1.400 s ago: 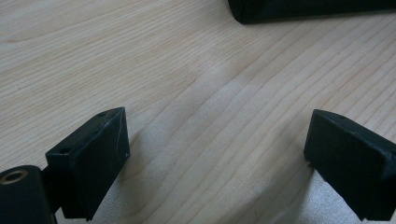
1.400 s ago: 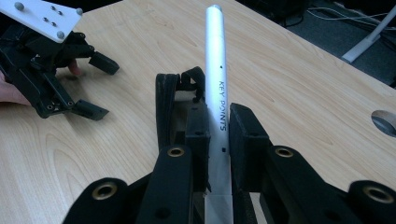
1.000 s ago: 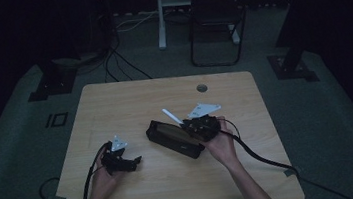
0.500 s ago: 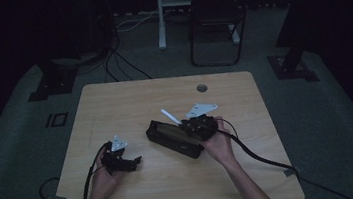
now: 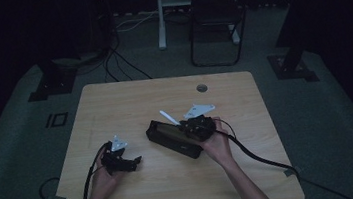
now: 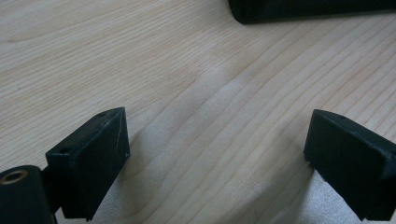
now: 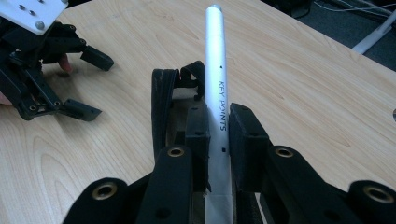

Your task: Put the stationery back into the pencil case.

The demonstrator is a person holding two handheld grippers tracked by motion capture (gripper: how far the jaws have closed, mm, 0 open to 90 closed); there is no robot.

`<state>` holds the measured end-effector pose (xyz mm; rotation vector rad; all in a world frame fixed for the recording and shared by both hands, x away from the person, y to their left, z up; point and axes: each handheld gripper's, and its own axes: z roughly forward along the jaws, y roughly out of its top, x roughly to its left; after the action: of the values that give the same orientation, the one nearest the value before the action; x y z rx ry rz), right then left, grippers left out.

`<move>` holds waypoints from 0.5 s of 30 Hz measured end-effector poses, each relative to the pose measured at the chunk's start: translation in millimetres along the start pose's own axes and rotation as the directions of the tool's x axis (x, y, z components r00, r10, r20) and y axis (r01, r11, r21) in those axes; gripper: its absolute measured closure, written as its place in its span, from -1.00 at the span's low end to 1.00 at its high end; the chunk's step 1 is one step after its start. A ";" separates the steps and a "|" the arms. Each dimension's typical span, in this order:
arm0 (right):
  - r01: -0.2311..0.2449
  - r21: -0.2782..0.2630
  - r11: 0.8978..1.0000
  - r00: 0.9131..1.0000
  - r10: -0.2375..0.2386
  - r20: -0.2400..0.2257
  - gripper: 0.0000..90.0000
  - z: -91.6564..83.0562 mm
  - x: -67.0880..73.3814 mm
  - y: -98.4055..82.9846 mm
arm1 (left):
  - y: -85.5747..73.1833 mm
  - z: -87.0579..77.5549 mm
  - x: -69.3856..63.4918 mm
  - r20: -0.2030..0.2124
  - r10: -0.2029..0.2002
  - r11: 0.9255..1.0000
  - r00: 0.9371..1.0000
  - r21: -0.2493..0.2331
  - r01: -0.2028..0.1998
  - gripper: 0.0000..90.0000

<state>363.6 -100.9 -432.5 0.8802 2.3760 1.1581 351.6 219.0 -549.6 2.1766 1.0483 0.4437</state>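
Note:
My right gripper (image 7: 219, 126) is shut on a white pen (image 7: 215, 56) marked "KEY POINTS", which sticks out forward past its jaws. Just below the pen lies an open black pencil case (image 7: 163, 102). From above, the right gripper (image 5: 187, 125) sits over the right end of the case (image 5: 169, 139), with the pen (image 5: 169, 117) pointing up and to the left. My left gripper (image 5: 134, 163) rests low on the table to the left of the case, jaws wide apart. Between its jaws (image 6: 219, 154) there is only bare wood, and the case's edge (image 6: 308, 9) lies beyond.
The wooden table (image 5: 130, 105) has a round cable hole (image 5: 202, 87) near its far edge. Cables trail from both grippers off the front of the table. A chair (image 5: 215, 19) and stand bases sit on the dark floor behind.

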 end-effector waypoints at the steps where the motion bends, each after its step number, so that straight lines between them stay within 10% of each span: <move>1: -0.001 0.000 1.000 1.000 0.001 -0.001 0.76 1.0 0.2 -0.2 | 0.0 -0.1 0.1 0.000 0.001 1.000 1.000 0.001 -0.001 -0.84; 15: 0.005 0.017 1.000 1.000 -0.005 -0.010 0.76 11.1 1.9 -2.9 | 0.0 0.0 0.0 0.000 0.000 1.000 1.000 0.000 0.000 -0.84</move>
<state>367.3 -94.5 -441.6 0.8753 2.3983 1.1451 351.6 219.0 -549.6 2.1767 1.0481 0.4440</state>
